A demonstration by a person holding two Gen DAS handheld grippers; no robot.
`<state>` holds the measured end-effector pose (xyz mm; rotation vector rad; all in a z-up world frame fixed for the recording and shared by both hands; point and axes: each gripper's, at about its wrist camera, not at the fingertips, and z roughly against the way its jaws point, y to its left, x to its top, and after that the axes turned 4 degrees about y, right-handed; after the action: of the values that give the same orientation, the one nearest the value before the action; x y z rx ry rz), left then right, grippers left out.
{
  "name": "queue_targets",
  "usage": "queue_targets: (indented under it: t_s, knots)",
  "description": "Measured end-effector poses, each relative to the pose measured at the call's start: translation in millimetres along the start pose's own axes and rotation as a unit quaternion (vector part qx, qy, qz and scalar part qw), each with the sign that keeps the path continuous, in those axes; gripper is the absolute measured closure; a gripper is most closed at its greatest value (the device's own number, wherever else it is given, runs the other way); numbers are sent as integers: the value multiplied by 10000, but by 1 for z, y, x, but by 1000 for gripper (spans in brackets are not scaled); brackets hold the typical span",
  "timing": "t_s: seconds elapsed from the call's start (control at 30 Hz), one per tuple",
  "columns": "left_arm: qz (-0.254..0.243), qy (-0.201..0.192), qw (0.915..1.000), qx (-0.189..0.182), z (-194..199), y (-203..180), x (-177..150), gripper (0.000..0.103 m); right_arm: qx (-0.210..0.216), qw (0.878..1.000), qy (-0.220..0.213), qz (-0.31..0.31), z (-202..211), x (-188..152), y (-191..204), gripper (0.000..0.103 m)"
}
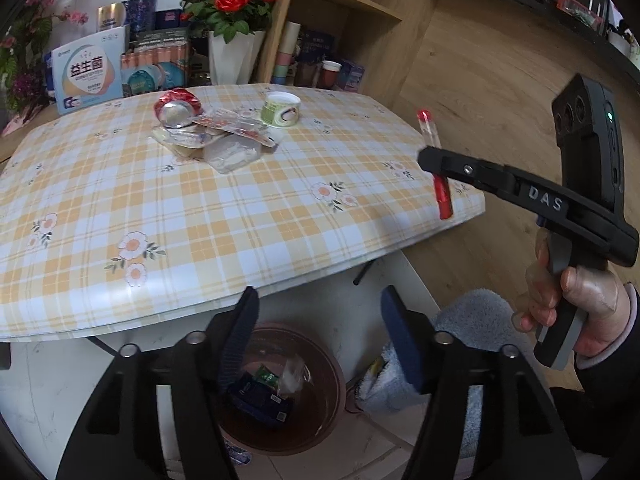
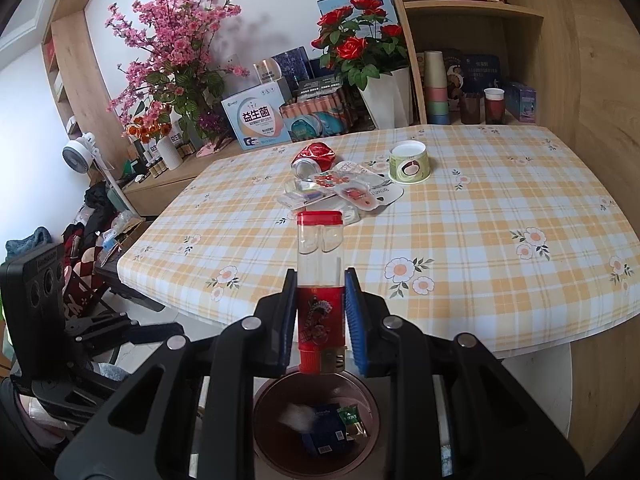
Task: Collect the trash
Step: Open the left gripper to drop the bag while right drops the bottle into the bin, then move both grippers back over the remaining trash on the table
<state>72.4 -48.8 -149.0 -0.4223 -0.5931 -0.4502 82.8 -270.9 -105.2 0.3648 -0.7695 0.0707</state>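
Bench (image 2: 460,240) carried yellow-and-white plaid cloth with daisy print. Crushed red can (image 2: 314,159) lay on its side near far edge. Flat plastic wrappers (image 2: 352,190) lay piled just beside can, overlapping, toward bench middle. Green-and-white paper cup (image 2: 411,167) stood upright right of pile, close to it. Near half of bench carried nothing else. Floor (image 1: 48,384) below near bench edge carried brown bin (image 1: 320,412), holding blue packet, green packet, clear wrapper.

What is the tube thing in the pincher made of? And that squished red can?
The tube looks like clear glossy plastic: you see through its middle, and its cap and printed lower part are red. The squished can looks like thin shiny metal, probably aluminium: it is dented and its end is silver.
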Motion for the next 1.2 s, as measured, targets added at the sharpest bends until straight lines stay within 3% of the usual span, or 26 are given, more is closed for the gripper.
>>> queue_targets:
  t_s: [0.07,0.17,0.57,0.97,1.2]
  knots:
    - [96,-194,9996,170,10,5,3,19,-10,10000,-10,30,0,0,1,77]
    - [240,-550,9968,537,30,10,8,7,-28,9999,-24,116,2,-3,5,77]
    - [620,-1407,9766,1507,101,36,4,6,-17,9980,240,593,8,-22,32,77]
    - [826,-1368,9729,1672,100,51,-6,6,114,9949,688,735,-13,-39,48,76]
    - [978,-1350,9726,1621,99,58,-9,6,192,9940,740,776,-15,-40,54,70]
